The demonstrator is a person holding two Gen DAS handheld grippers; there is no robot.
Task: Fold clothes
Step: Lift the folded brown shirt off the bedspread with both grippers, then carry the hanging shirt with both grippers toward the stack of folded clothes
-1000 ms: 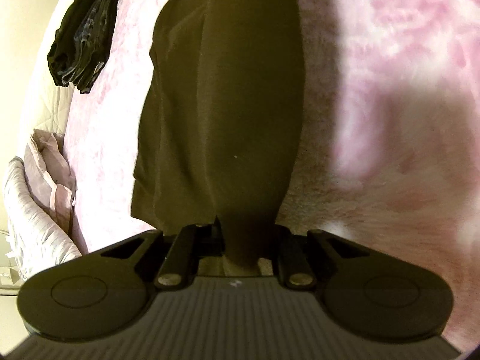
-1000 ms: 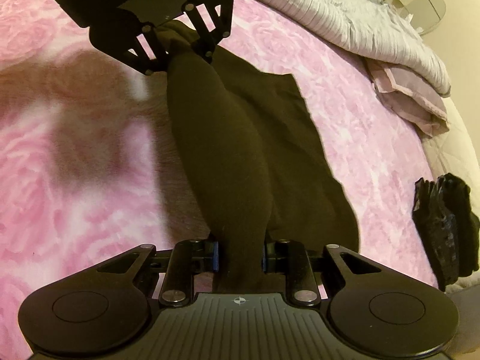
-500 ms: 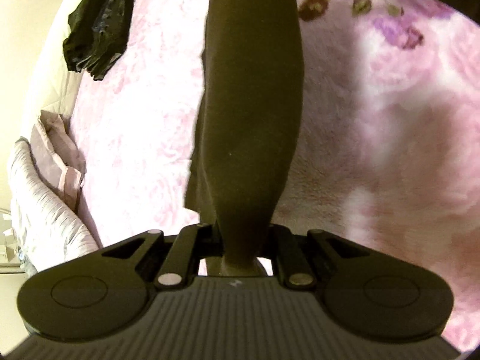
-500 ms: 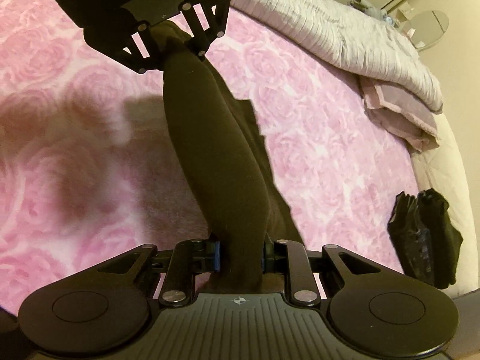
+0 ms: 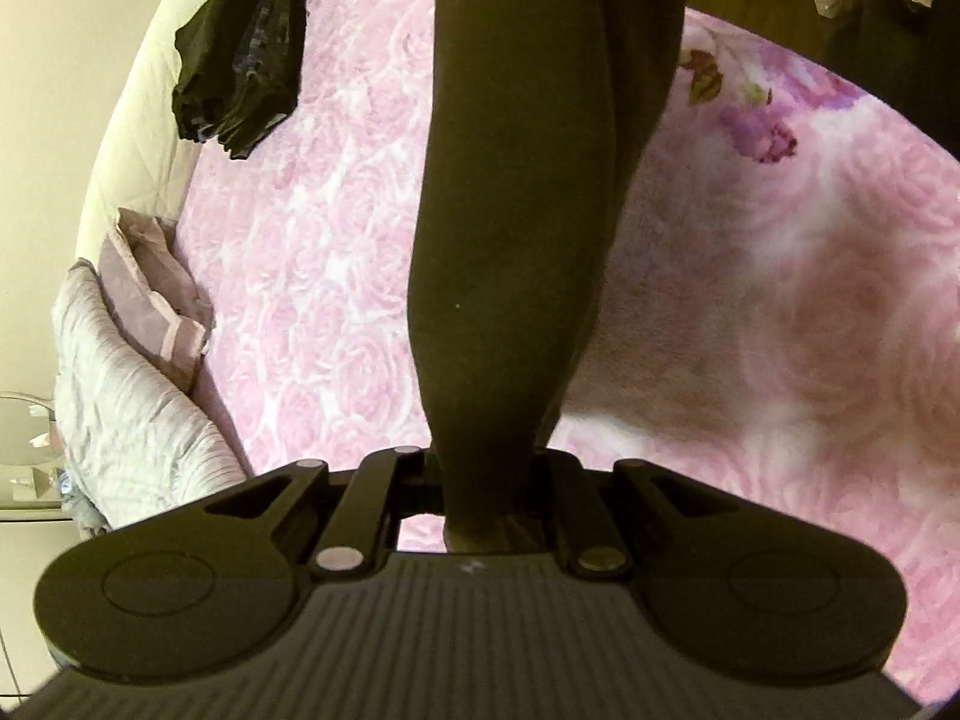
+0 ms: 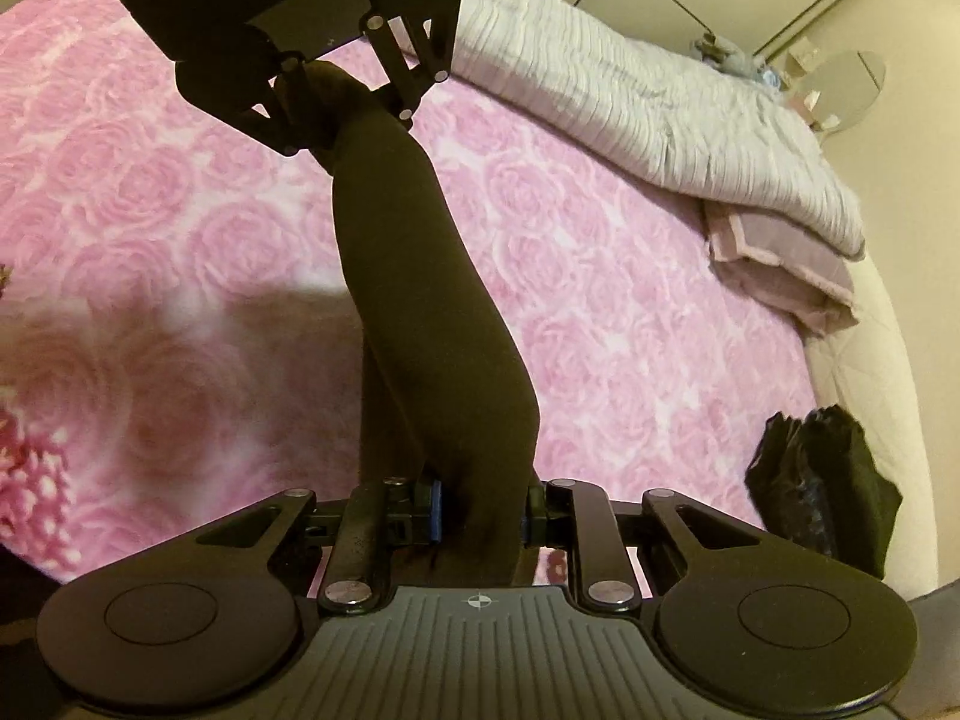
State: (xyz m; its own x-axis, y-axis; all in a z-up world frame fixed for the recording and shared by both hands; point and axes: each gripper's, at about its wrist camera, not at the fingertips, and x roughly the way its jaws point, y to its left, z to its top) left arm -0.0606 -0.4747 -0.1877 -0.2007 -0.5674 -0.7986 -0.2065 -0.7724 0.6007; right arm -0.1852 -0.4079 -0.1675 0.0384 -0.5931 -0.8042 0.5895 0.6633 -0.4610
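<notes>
A dark brown garment (image 5: pixel 516 228) hangs stretched between my two grippers, lifted off the pink rose-patterned blanket (image 5: pixel 312 252). My left gripper (image 5: pixel 480 492) is shut on one bunched end of it. In the right wrist view the same garment (image 6: pixel 420 300) runs from my right gripper (image 6: pixel 480 516), shut on its near end, up to the left gripper (image 6: pixel 336 102) at the top. Both ends are gathered into thick folds between the pads. The garment's hanging underside is hidden.
A folded black garment (image 5: pixel 240 84) lies near the bed's edge, also in the right wrist view as a black pile (image 6: pixel 822 480). A grey ribbed duvet (image 6: pixel 630 96) and mauve pillowcase (image 6: pixel 780 264) lie along one side. A round mirror (image 6: pixel 840 84) stands beyond.
Both grippers have risen with the garment. Its lower spread part has lifted off the blanket, and the bed looks farther away in both views.
</notes>
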